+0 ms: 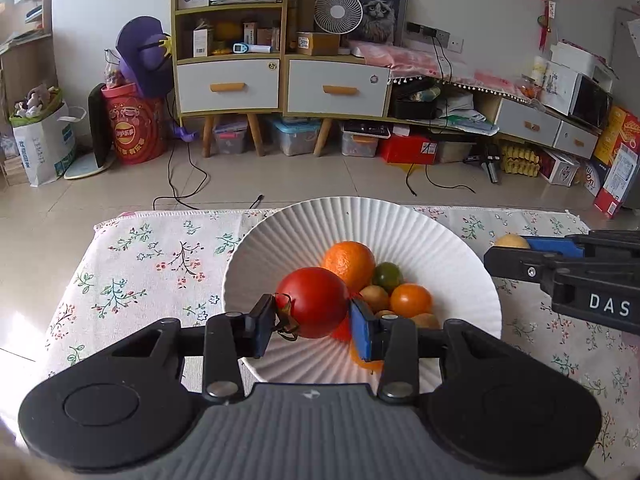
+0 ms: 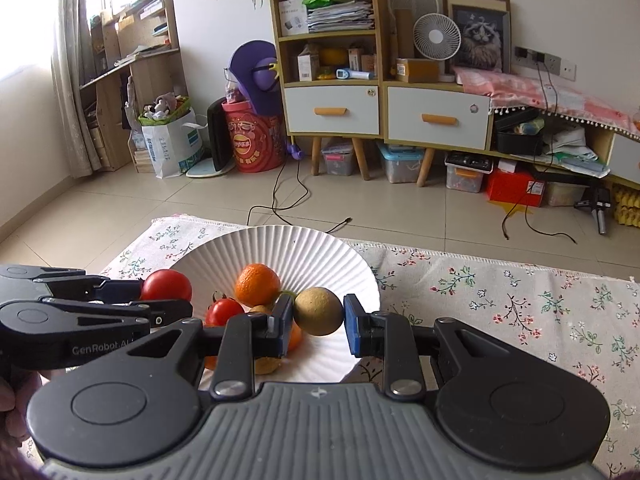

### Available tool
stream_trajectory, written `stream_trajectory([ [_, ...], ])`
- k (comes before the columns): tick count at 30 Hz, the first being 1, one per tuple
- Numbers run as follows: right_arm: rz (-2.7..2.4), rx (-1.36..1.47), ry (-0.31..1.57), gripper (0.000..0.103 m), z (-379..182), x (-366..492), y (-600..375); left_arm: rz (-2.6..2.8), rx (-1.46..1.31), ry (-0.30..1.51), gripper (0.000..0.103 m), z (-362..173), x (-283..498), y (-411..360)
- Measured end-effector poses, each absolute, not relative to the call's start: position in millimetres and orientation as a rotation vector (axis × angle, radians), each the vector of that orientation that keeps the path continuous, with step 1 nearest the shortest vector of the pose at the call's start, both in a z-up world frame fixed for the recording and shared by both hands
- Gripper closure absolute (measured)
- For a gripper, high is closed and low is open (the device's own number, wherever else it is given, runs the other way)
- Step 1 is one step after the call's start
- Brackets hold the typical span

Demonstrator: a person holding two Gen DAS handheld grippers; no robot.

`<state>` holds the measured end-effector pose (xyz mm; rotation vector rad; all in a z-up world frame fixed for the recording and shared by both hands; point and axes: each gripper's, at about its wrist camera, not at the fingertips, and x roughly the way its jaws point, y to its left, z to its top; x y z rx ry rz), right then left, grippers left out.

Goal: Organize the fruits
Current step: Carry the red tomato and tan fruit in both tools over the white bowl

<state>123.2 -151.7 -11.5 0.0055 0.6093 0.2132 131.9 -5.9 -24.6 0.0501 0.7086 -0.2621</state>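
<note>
Raised white letters read "DAS" on the side of the right gripper [image 1: 516, 246] in the left wrist view, and "GenRobot.AI" is moulded on the black body of the left gripper [image 2: 166, 292] in the right wrist view. A red drum [image 1: 134, 126] on the floor carries a round logo with Chinese characters, and a small brown box [image 1: 316, 43] on the cabinet shows "5009". The left gripper [image 1: 312, 316], black plastic with blue pads, pinches a smooth, glossy red tomato [image 1: 314, 302] with a dried green calyx, held over the near part of the bowl. The right gripper [image 2: 318, 316] pinches a dull, tan, round fruit [image 2: 319, 311] with a matte skin, at the near right edge of the bowl. The bowl [image 1: 440, 240] is white with fine radial ribs, and sits on a table covered by a white floral cloth [image 1: 160, 256] with a stitched hem. Inside it lie a pebbly orange [image 1: 352, 262], a green round fruit [image 1: 387, 276], a smooth orange tomato [image 1: 411, 300] and small brownish fruits [image 1: 374, 298].
</note>
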Motion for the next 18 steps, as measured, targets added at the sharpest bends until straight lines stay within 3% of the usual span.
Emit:
stream_trajectory([
  [18,0.228,0.01,0.662,0.079,-32,147,-145,-0.319,0.053,0.771,0.059,-33,168,-4],
])
